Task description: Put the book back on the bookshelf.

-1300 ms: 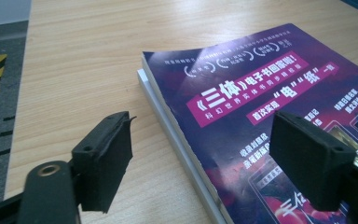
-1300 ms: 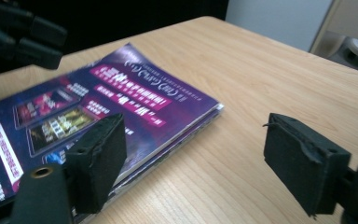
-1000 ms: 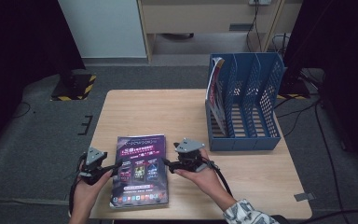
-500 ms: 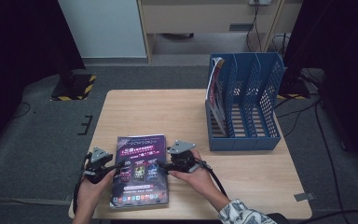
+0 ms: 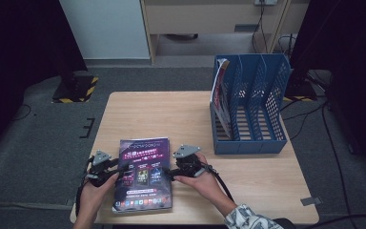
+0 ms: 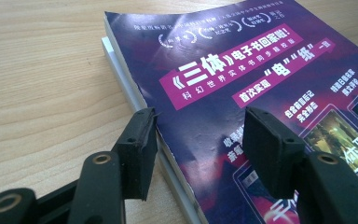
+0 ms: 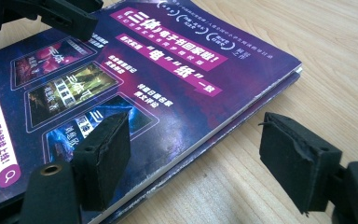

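Note:
A purple magazine (image 5: 143, 186) with white Chinese print lies flat near the table's front edge, on top of a thinner booklet (image 7: 242, 116). My left gripper (image 5: 120, 173) straddles its left edge (image 6: 135, 93): one pad rests beside the spine and the other hovers over the cover. Its jaws have just been closing and do not pinch the pages. My right gripper (image 5: 168, 172) straddles the right edge (image 7: 223, 126), one pad over the cover and one over bare wood. Its jaws have just been opening, wide and free of the magazine. The left gripper's jaws (image 7: 51, 14) show across the cover.
A blue slotted file rack (image 5: 262, 95) stands at the table's back right, with a magazine (image 5: 219, 95) upright in its leftmost slot. Bare wood (image 5: 162, 114) lies between the rack and the purple magazine. The table's front edge (image 5: 195, 222) runs just below the hands.
Both grippers have edged inward onto the magazine's two sides. The left jaws stand narrower than before. The magazine has not moved.

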Available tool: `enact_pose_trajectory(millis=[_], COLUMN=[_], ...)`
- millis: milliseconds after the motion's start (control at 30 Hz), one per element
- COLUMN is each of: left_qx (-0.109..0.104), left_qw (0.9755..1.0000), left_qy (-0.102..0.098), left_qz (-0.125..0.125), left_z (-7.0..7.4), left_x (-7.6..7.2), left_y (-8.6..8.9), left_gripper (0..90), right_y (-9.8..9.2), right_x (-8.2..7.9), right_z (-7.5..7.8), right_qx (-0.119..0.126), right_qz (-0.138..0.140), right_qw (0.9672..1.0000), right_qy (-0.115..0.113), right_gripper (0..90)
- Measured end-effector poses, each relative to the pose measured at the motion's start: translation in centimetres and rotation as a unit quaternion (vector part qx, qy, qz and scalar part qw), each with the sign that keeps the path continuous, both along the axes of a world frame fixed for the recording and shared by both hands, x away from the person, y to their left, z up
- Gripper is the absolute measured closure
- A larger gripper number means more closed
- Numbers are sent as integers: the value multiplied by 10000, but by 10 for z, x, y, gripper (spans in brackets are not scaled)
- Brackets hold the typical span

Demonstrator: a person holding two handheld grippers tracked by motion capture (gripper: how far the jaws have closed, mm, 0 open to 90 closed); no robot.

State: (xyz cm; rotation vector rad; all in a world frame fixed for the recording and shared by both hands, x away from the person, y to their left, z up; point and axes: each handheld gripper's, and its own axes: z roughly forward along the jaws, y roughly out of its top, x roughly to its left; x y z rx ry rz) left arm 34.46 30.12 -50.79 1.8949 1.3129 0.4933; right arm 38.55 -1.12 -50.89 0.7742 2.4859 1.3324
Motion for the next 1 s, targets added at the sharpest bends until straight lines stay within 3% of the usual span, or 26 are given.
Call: enact_pose_trajectory(millis=[400,567,700,1000], left_qx=[158,124,183,115], left_qw=[9999,9997,9990,9991], left_qy=[-50,-24,-8,-40], left_qz=[-34,-228,-409,-399], left_z=[3,2,2,0], left_x=[-1,-1,0,-1], left_y=[-4,-11,-19,-23], left_gripper=[448,452,451,447], right_y=[0,0,0,-6], right_x=[1,0,1,9], right_z=[-4,-5,-8,-15], right_qx=[-24,-69,-87,147], right_qz=[23,90,54,24], right_qw=[9999,9996,9992,9967], right_qy=[163,264,385,804], right_gripper=[225,201,166,122])
